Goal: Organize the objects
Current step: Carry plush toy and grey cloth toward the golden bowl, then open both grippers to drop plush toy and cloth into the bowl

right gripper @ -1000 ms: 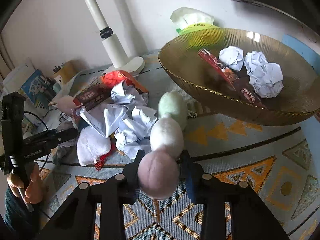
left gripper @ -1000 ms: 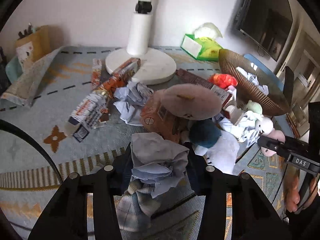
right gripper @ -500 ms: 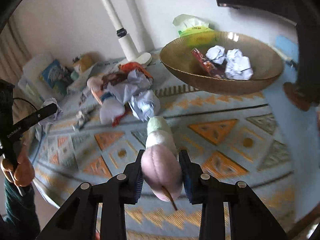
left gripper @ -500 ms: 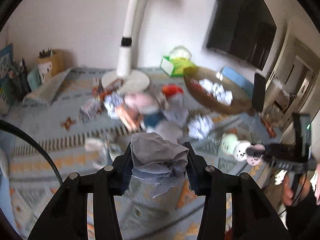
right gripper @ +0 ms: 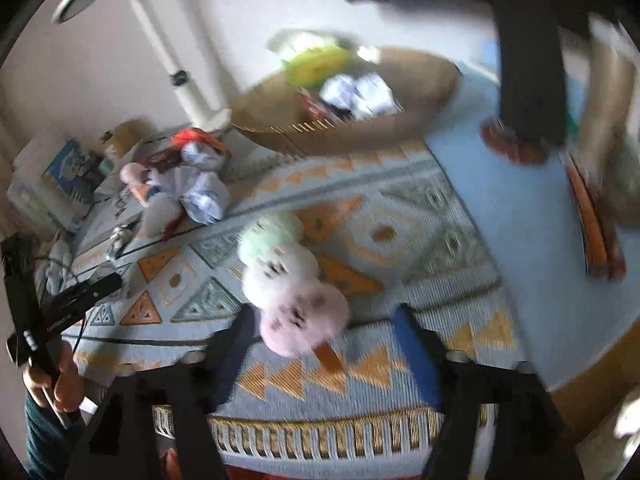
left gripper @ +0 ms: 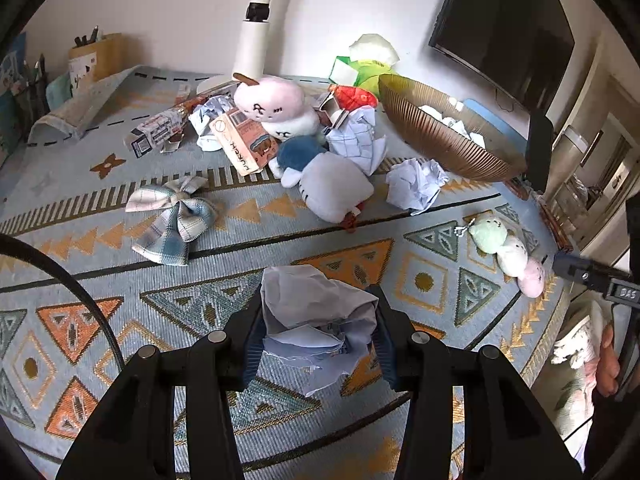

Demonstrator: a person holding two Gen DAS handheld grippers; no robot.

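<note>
My left gripper [left gripper: 318,328] is shut on a crumpled ball of pale paper [left gripper: 316,312] and holds it above the patterned cloth. My right gripper [right gripper: 324,340] is open; the three-ball plush skewer [right gripper: 288,280] (green, white, pink) lies on the cloth just ahead of its fingers, free of them. The same skewer shows in the left wrist view [left gripper: 508,248] at the right table edge. The brown ribbed bowl [left gripper: 440,136] holds paper balls and a wrapper; it also shows blurred in the right wrist view [right gripper: 280,128].
A pile of plush toys [left gripper: 280,100], boxes [left gripper: 244,144] and crumpled paper [left gripper: 416,184] lies mid-table. A plaid bow [left gripper: 176,216] lies left of it. A white lamp post [left gripper: 256,32], green tissue box [left gripper: 360,68] and pen holder [left gripper: 94,60] stand at the back.
My right gripper has opened and set the plush skewer down on the cloth near the front right edge. My left gripper has drawn back from the pile, still holding the paper ball.
</note>
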